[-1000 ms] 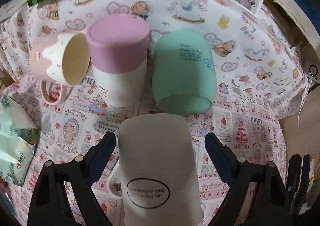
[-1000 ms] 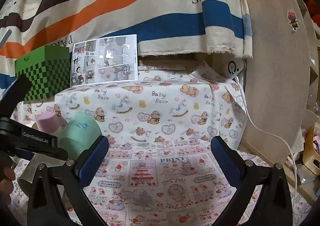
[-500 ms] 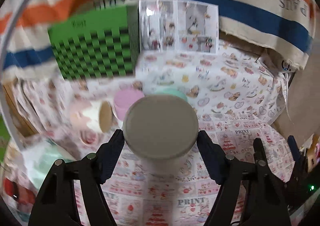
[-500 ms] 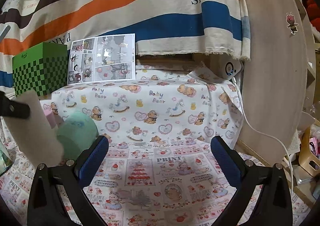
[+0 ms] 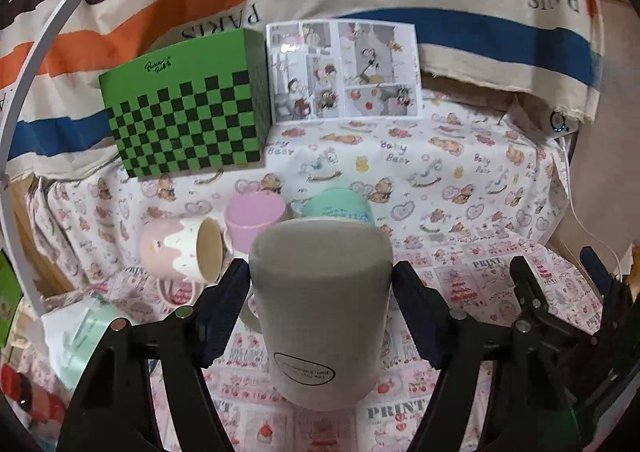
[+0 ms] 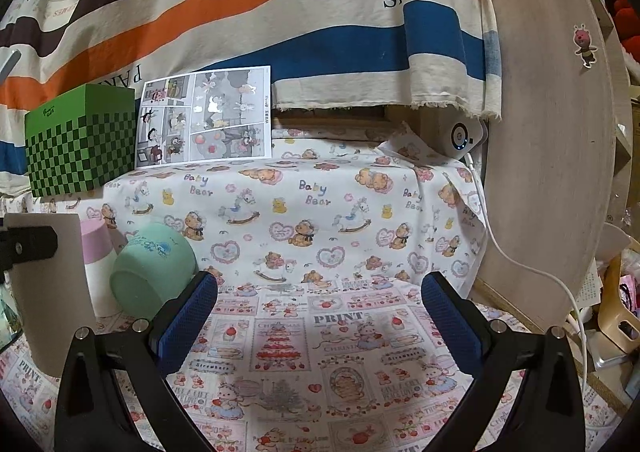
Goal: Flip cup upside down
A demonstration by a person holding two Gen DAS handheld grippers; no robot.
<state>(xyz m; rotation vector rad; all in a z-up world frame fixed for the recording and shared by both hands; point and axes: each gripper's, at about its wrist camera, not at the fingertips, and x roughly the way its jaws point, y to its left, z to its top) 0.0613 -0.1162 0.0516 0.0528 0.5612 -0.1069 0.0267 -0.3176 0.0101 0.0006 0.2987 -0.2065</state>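
Note:
A grey-white cup (image 5: 320, 312) with an oval label stands upside down on the printed cloth, its base up. My left gripper (image 5: 320, 312) has its blue pads against the cup's two sides. The same cup shows at the left edge of the right wrist view (image 6: 48, 292), with a left finger across it. My right gripper (image 6: 319, 326) is open and empty above the cloth, to the right of the cups.
Behind the grey cup are a pink cup lying on its side (image 5: 180, 250), an upside-down pink-and-white cup (image 5: 254, 218) and a mint cup (image 6: 154, 272) on its side. A green checkered box (image 5: 184, 124) and a comic sheet (image 5: 344, 70) stand at the back. A wooden board (image 6: 552, 156) rises at right.
The left gripper turned the grey cup from lying on its side, through base-toward-camera, to standing upside down on the cloth. The right gripper stayed almost still.

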